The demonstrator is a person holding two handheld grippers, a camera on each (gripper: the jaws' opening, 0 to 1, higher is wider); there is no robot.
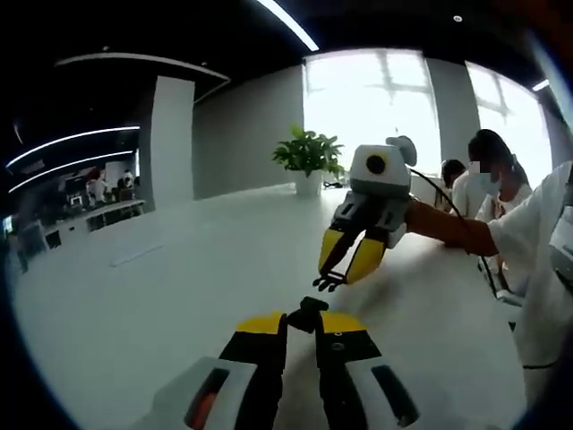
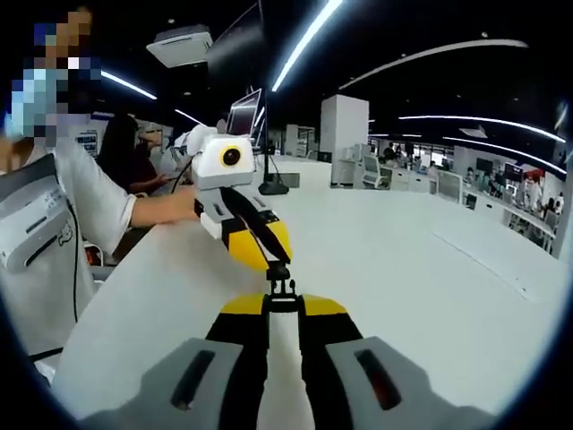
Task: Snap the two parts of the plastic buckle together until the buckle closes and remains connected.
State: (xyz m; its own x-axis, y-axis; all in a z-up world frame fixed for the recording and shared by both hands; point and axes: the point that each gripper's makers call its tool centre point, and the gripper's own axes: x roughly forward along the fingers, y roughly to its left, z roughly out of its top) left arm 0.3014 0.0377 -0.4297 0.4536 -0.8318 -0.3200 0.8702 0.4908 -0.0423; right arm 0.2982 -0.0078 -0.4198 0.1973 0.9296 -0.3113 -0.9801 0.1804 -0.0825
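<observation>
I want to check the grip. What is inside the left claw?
A black buckle part sticks out from the left claw tips; the portion gripped inside is covered.

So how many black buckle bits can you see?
2. One buckle piece is pinched in the left gripper, held above the white table. The pronged buckle piece hangs from the right gripper, apart from the first.

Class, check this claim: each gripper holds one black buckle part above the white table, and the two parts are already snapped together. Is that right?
Not quite. The two parts are still apart. In the left gripper view, the left gripper holds its buckle part with a clear gap to the prong part in the right gripper. The rest holds: both are above the white table.
</observation>
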